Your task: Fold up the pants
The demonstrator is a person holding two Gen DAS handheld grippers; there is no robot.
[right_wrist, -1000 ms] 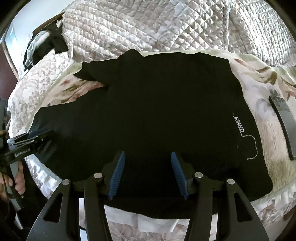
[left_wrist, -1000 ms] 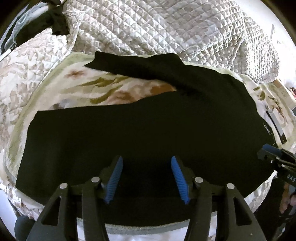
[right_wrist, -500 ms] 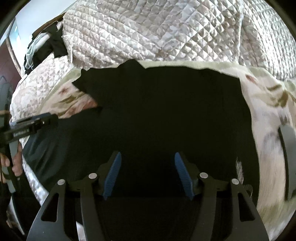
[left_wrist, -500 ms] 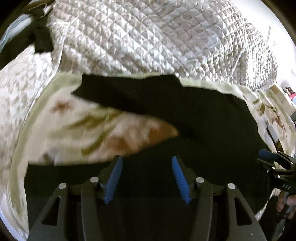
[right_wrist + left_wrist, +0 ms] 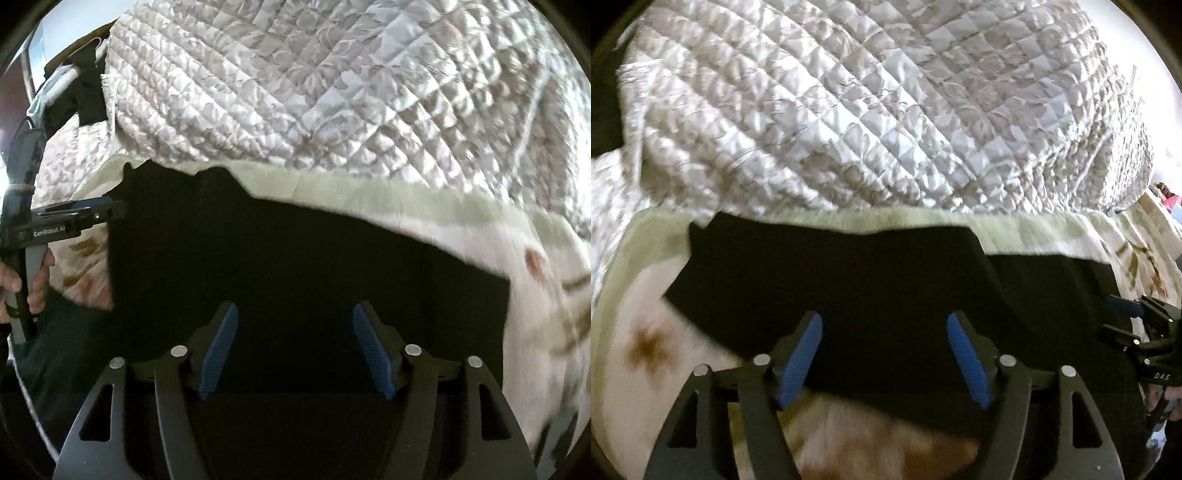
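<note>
Now the black pants (image 5: 849, 280) lie beneath both grippers' just-widened, empty fingers (image 5: 799, 360) (image 5: 218, 354).

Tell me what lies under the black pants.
The black pants lie on a floral blanket, which shows at their edges, with a quilted bedspread beyond. What lies directly beneath the cloth is covered.

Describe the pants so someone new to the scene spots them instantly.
Start at the big white quilted bedspread heaped at the back. Just in front lies a pale floral blanket, and spread flat on it are the pants: the only solid black, unpatterned fabric there.
</note>
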